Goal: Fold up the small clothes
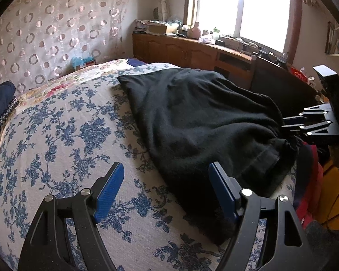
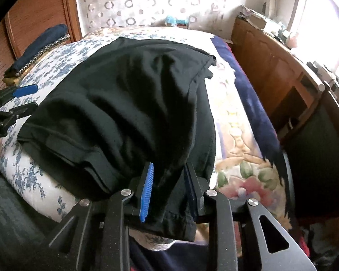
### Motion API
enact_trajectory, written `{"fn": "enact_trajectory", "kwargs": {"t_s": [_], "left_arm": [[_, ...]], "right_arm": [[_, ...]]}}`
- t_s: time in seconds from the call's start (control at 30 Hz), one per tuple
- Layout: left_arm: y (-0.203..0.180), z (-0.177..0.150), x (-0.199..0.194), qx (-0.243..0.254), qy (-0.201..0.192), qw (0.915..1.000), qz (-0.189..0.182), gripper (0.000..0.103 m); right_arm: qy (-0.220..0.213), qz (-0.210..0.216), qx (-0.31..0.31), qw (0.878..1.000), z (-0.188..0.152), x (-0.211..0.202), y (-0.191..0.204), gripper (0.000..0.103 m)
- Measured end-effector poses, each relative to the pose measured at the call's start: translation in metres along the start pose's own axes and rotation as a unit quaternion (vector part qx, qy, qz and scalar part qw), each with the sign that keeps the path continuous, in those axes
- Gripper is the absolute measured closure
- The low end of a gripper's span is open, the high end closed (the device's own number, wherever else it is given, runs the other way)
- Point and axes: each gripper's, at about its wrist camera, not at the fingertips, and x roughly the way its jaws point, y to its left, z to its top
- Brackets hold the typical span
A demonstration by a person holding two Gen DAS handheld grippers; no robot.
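Note:
A black garment (image 1: pixel 196 122) lies spread on the blue-flowered bedcover (image 1: pixel 63 135). My left gripper (image 1: pixel 167 176) hovers open over the cover, its right finger at the garment's near edge, nothing between the blue pads. In the right wrist view the black garment (image 2: pixel 128 103) bunches toward the camera, and my right gripper (image 2: pixel 169 178) is shut on a gathered fold of its hem, lifting it slightly. That right gripper (image 1: pixel 289 123) shows at the garment's right edge in the left wrist view. My left gripper (image 2: pixel 27 97) appears open at the far left of the right wrist view.
A wooden cabinet (image 1: pixel 192 52) cluttered with items runs under the bright window. A dark blue bundle (image 1: pixel 0 103) lies at the bed's left. A floral blanket (image 2: pixel 235 135) hangs down the bed's right side beside a dark chair back (image 2: pixel 316 158).

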Motion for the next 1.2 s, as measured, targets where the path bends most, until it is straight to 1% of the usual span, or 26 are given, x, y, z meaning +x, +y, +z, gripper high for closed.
{"fn": "enact_trajectory", "kwargs": {"t_s": [0.03, 0.07, 0.2, 0.3, 0.37, 0.5, 0.53, 0.57, 0.6, 0.63, 0.7, 0.73, 0.83, 0.93, 1.03, 1.13, 1.2], "left_arm": [[-0.001, -0.001, 0.000, 0.002, 0.001, 1.0000, -0.002, 0.025], [-0.002, -0.001, -0.001, 0.004, 0.001, 1.0000, -0.002, 0.025], [-0.006, -0.002, -0.002, 0.010, 0.007, 0.9999, -0.006, 0.025], [-0.007, -0.005, -0.002, 0.012, 0.015, 0.9997, -0.013, 0.025], [-0.009, -0.006, -0.003, 0.014, 0.020, 0.9996, -0.016, 0.028], [-0.012, -0.007, -0.002, 0.013, 0.032, 0.9990, -0.029, 0.043], [-0.012, -0.007, -0.001, 0.013, 0.036, 0.9988, -0.032, 0.049], [-0.012, -0.008, -0.001, 0.013, 0.039, 0.9985, -0.036, 0.053], [-0.013, -0.008, 0.000, 0.012, 0.042, 0.9982, -0.040, 0.056], [-0.014, -0.009, 0.000, 0.012, 0.044, 0.9980, -0.043, 0.058], [-0.016, -0.010, 0.001, 0.014, 0.049, 0.9977, -0.046, 0.059], [-0.016, -0.011, 0.002, 0.013, 0.052, 0.9974, -0.048, 0.059], [-0.018, -0.012, 0.005, 0.013, 0.061, 0.9967, -0.052, 0.059], [-0.020, -0.013, 0.004, 0.015, 0.062, 0.9965, -0.054, 0.060], [-0.021, -0.013, 0.005, 0.015, 0.064, 0.9959, -0.063, 0.068], [-0.022, -0.013, 0.004, 0.015, 0.065, 0.9958, -0.063, 0.068], [-0.020, -0.013, 0.004, 0.010, 0.066, 0.9956, -0.066, 0.068]], "right_arm": [[0.001, 0.009, -0.007, 1.000, 0.000, 0.000, 0.000, 0.097], [0.002, 0.014, -0.015, 1.000, -0.001, 0.000, 0.000, 0.099], [0.005, -0.023, -0.026, 0.999, -0.003, -0.010, -0.004, 0.099], [0.013, -0.022, -0.013, 1.000, -0.004, -0.014, -0.008, 0.099], [0.012, -0.023, -0.002, 1.000, -0.001, -0.017, -0.006, 0.099], [0.005, -0.026, 0.016, 1.000, -0.002, -0.015, -0.006, 0.099], [0.006, -0.023, 0.020, 1.000, -0.002, -0.014, -0.009, 0.097], [0.006, -0.024, 0.025, 0.999, -0.002, -0.014, -0.010, 0.086], [0.004, -0.029, 0.029, 0.999, -0.003, -0.012, -0.010, 0.079], [0.002, -0.034, 0.032, 0.999, -0.003, -0.012, -0.012, 0.069], [0.001, -0.035, 0.043, 0.998, -0.006, -0.008, -0.015, 0.061], [0.005, -0.036, 0.048, 0.998, -0.005, -0.009, -0.016, 0.055], [0.003, -0.018, 0.070, 0.997, -0.007, -0.007, -0.022, 0.055], [0.003, -0.007, 0.071, 0.997, -0.006, -0.008, -0.021, 0.055], [0.005, 0.007, 0.069, 0.998, -0.006, -0.010, -0.019, 0.055], [0.005, 0.008, 0.060, 0.998, -0.006, -0.010, -0.017, 0.062], [0.004, 0.008, 0.052, 0.999, -0.006, -0.010, -0.015, 0.072]]}}
